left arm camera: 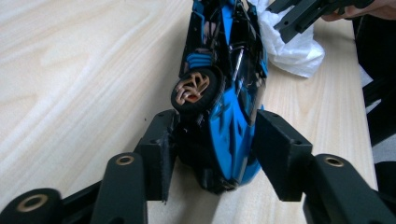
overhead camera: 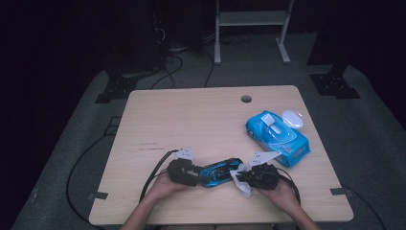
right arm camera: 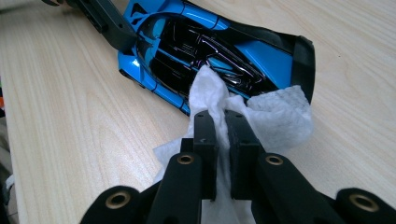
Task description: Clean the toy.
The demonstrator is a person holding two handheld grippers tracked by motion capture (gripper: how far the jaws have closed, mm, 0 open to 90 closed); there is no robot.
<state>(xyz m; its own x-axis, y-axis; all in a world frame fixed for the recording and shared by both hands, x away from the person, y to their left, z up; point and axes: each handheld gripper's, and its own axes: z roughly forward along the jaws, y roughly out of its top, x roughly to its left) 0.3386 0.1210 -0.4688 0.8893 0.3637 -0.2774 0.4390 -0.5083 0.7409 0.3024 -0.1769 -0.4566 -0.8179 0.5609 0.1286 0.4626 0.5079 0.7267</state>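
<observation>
Two grippers at work: we hold one in each hand at the near edge of the table (overhead camera: 143,124), with the toy car (overhead camera: 218,172) lying between them.
Left gripper (left arm camera: 212,140): its jaws are clamped on one end of the toy car, one jaw on each flank, so the car stretches straight ahead of it and away.
Right gripper (right arm camera: 220,126): its jaws are pressed together on a bunched white wipe (right arm camera: 275,116), which hangs out past the tips.
Toy car: blue and black, tipped on its side in the left gripper view with a bronze-spoked wheel (left arm camera: 196,89) facing up; its far end rests on or close to the table.
Long axis: it runs from the left gripper toward the right one, so each gripper looks along the car from its own end.
Key relation: the wipe lies just ahead of the right gripper and touches the car's dark upper panels near the end closest to that gripper.
Nearer hand: the right one for the wiping, we judge; the left one only steadies.
Wipes pack (overhead camera: 277,136): well beyond the right gripper and off to its outer side, lid flipped open.
</observation>
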